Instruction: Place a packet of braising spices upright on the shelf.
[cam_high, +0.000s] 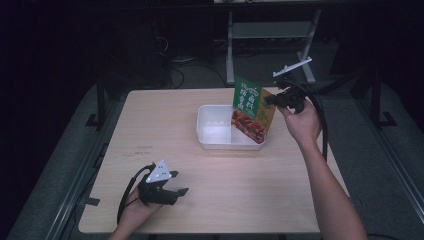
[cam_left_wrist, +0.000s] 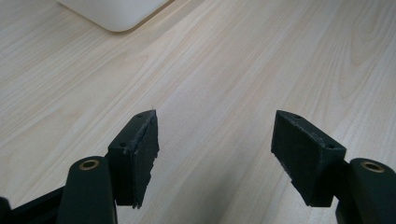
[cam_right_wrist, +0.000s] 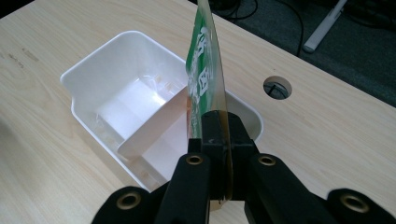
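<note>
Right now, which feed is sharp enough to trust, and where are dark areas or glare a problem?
High view: room dark, table lit, packet print soft. Left gripper view: wood grain crisp, no glare. Right gripper view: tray clear with mild sheen, packet edge near the fingers blurred.

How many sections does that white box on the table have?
2. The white box has a divider across it: one larger section on the side away from the packet, one smaller beneath the packet held by the right gripper. Both look empty.
</note>
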